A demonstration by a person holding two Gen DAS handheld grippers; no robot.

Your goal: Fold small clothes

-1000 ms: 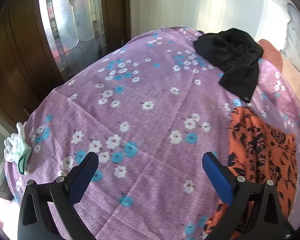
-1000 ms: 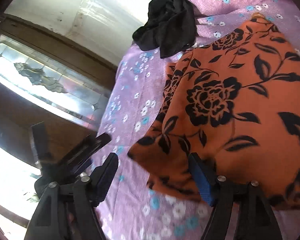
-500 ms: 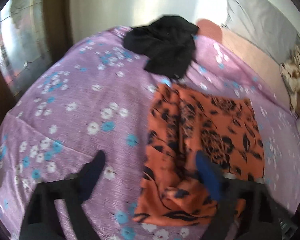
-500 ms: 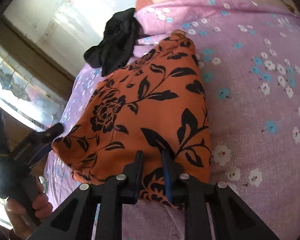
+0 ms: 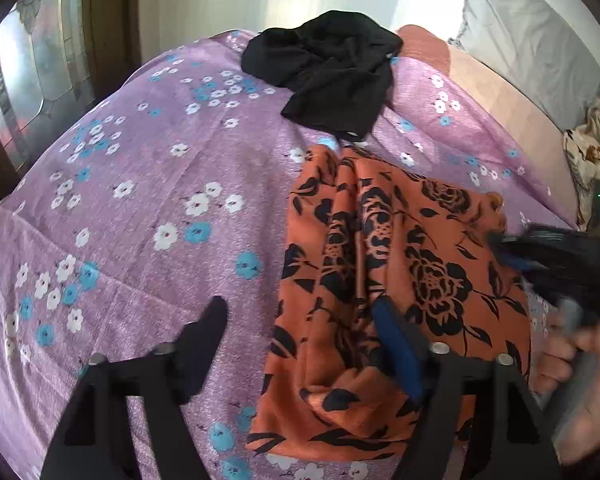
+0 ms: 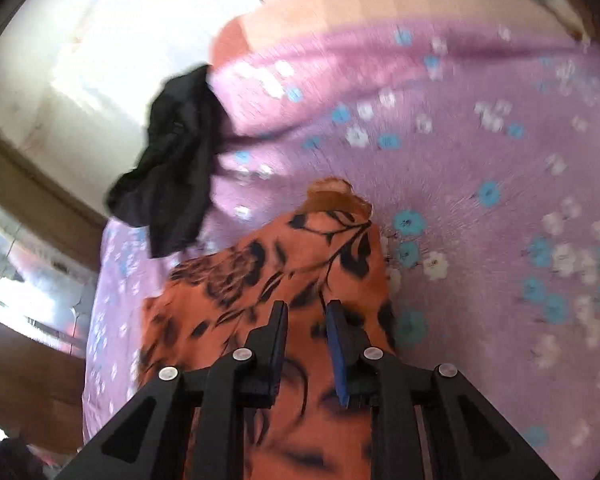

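Garment: orange fabric garment with black rose and leaf print (image 5: pixel 400 280), lying on the purple bedsheet with white and blue flowers (image 5: pixel 148 200), right of centre in the left wrist view.
Long axis: runs from the near edge of the bed, by the left gripper, away toward the black cloth; the far end narrows to a point just short of that cloth.
Surface: bunched in lengthwise folds along its left part; the right part lies flatter.
Left gripper (image 5: pixel 300 320): jaws have just been closing and stand half apart; the left finger is over bare sheet, the blue-padded right finger over the garment; the near left edge of the garment lies between them, not pressed.
Right gripper (image 6: pixel 306 312): jaws nearly together, clenched on a ridge of the garment; a fold of orange fabric shows in the narrow gap. View is motion-blurred.
Right gripper, seen from the left wrist: blurred dark shape at the garment's right edge, with a person's hand (image 5: pixel 580 364) behind it.
Nearby item: crumpled black cloth (image 5: pixel 332 68) at the far end of the bed, just beyond the garment's tip.
Surroundings: peach under-sheet (image 5: pixel 492 84) at the far right; grey pillow (image 5: pixel 532 32) beyond it; glass-panelled wooden door (image 5: pixel 32 72) on the left.
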